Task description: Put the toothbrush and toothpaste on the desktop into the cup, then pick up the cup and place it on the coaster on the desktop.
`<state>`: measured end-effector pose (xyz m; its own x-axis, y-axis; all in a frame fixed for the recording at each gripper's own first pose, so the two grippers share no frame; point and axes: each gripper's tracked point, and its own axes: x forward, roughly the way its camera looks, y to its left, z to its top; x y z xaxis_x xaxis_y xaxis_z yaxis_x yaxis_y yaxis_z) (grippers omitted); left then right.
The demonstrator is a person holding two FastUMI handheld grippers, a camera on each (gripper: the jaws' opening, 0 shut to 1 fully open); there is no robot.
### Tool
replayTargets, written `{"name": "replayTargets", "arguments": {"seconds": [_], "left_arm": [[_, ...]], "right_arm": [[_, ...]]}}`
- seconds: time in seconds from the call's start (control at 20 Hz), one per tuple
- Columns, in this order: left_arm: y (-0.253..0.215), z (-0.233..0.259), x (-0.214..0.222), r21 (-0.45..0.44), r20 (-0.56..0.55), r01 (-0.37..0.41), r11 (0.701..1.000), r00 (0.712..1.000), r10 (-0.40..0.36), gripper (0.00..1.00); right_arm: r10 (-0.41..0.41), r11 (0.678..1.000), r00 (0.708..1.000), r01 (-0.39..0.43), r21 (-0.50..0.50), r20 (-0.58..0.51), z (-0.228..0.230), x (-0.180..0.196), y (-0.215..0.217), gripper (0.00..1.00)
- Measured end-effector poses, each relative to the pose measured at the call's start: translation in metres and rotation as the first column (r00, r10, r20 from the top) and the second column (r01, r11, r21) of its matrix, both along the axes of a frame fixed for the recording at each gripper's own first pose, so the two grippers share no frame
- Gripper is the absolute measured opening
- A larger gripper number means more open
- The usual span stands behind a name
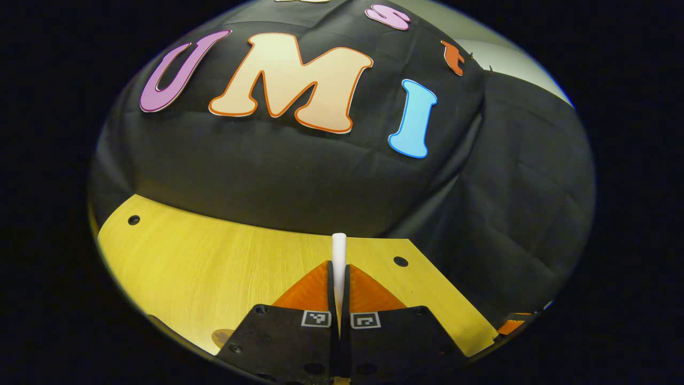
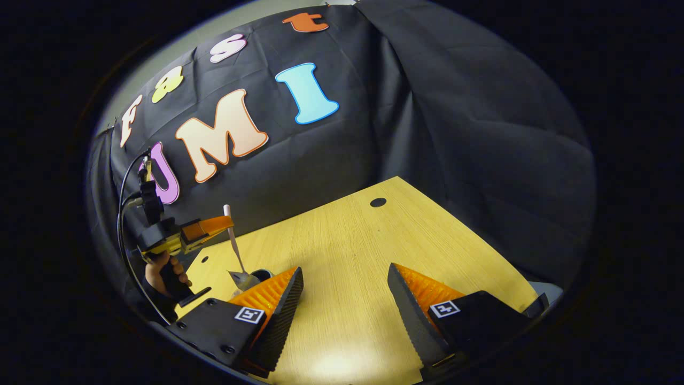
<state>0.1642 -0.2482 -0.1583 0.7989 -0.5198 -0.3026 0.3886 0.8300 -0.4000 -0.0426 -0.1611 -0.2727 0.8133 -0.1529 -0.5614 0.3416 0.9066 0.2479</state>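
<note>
L tongs [image 1: 339, 278] are clamped on the toothbrush [image 1: 339, 251]: both fingers press its white handle, and the end sticks out past the tips, along the fingers' own line. In the right gripper view those same L tongs [image 2: 222, 223] hang above the desk [image 2: 347, 256] at its left side, held by a hand [image 2: 160, 275], w/ the toothbrush [image 2: 234, 243] gripped near its top and running down, a little tilted, toward the cup [image 2: 262, 274].

The cup sits just left of the R tongs' left finger, which hides most of it; only a bit of rim is visible. The brush's lower end is right at or just over that rim. A pale pointed piece at the bottom of the brush can't be made out, maybe the head, maybe sth in the cup. Can't tell if the tip is inside yet.

R tongs [image 2: 344, 291] are wide apart, nothing between them, low over the desk just right of the cup.

Judging by this: step 1 of 2 items is in hand. The key relation is long axis near upright, cup straight below the L tongs, so the drop needs the tip centred over the mouth before letting go. R is nearer the cup for steadying it.
</note>
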Motion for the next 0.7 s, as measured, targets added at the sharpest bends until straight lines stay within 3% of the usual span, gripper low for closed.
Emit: {"name": "replayTargets", "arguments": {"seconds": [0.25,0.4,0.7], "left_arm": [[-0.014,-0.013,-0.012,0.085,0.083,0.033,0.996,0.996,-0.040,0.00],[-0.010,-0.010,-0.019,0.094,0.117,0.017,0.995,0.993,-0.028,0.00],[-0.003,-0.023,-0.049,0.090,0.080,0.021,0.996,0.996,-0.028,0.02]], "right_arm": [[0.001,1.000,1.000,-0.001,-0.002,-0.012,-0.004,0.003,-0.003,0.96],[0.013,1.000,1.000,-0.013,0.000,-0.003,0.000,0.008,0.001,0.96],[0.041,0.999,0.999,-0.041,0.008,0.011,0.005,0.015,0.013,0.97]]}}
